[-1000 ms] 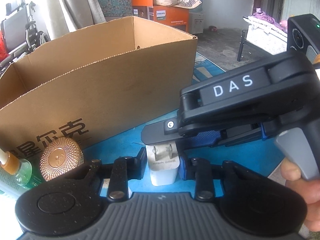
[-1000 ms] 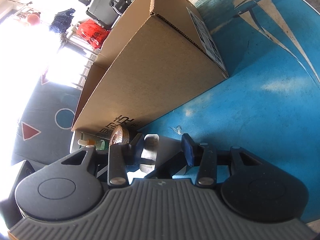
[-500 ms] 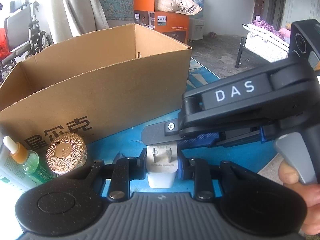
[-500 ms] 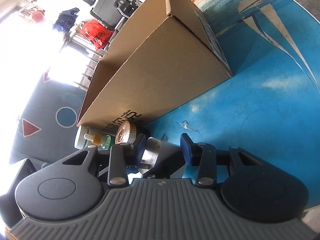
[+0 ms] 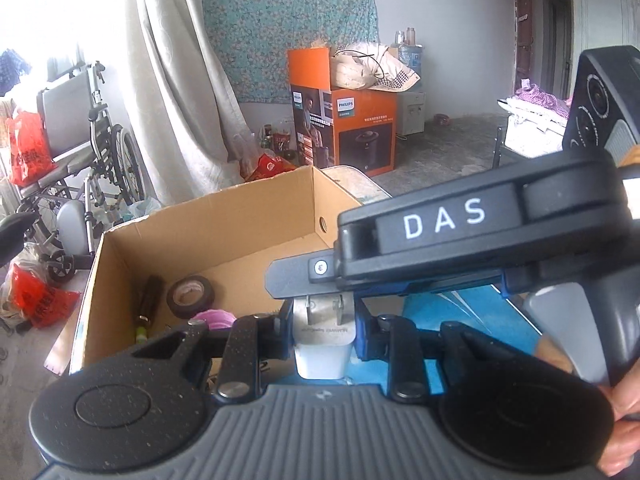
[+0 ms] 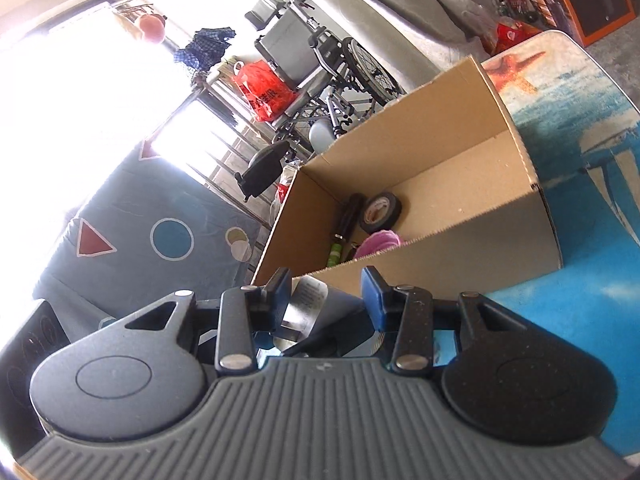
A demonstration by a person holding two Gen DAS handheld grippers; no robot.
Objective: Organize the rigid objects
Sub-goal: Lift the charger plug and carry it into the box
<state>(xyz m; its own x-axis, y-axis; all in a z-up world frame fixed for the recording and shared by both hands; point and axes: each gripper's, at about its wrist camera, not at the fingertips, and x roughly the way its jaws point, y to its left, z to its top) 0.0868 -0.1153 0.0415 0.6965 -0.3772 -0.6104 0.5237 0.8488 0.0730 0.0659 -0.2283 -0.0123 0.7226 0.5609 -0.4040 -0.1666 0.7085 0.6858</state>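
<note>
Blue rubber pads of the left gripper (image 5: 323,326) were pressed against both flanks of a white plastic plug-in charger (image 5: 323,344), prongs pointing up and away from the camera. Charger held clear of the table, just in front of the near wall of the box.

Right gripper (image 6: 326,292) crossed in from the right in the left wrist view, its black body marked "DAS" lying sideways over the charger's prong end. In the right wrist view the charger (image 6: 306,306) sat between its blue-tipped fingers (image 6: 370,288), against the left one; a gap showed on the right side. Could not tell whether those pads actually pressed on it. A hand (image 5: 618,400) was wrapped around the grey trigger at the right edge.

Beyond the tools: open brown cardboard box (image 5: 260,220) on a blue sea-print tabletop (image 6: 592,248). Inside the box, toward its left end, a black roll of tape (image 5: 191,296), a dark slender stick-shaped item with a green end (image 5: 146,304), and a pink round object (image 5: 216,317), partly hidden behind the gripper.

Further back: orange printed carton (image 5: 352,128) on the floor, folded wheelchair (image 5: 84,140) at left, pale curtain (image 5: 176,80).
</note>
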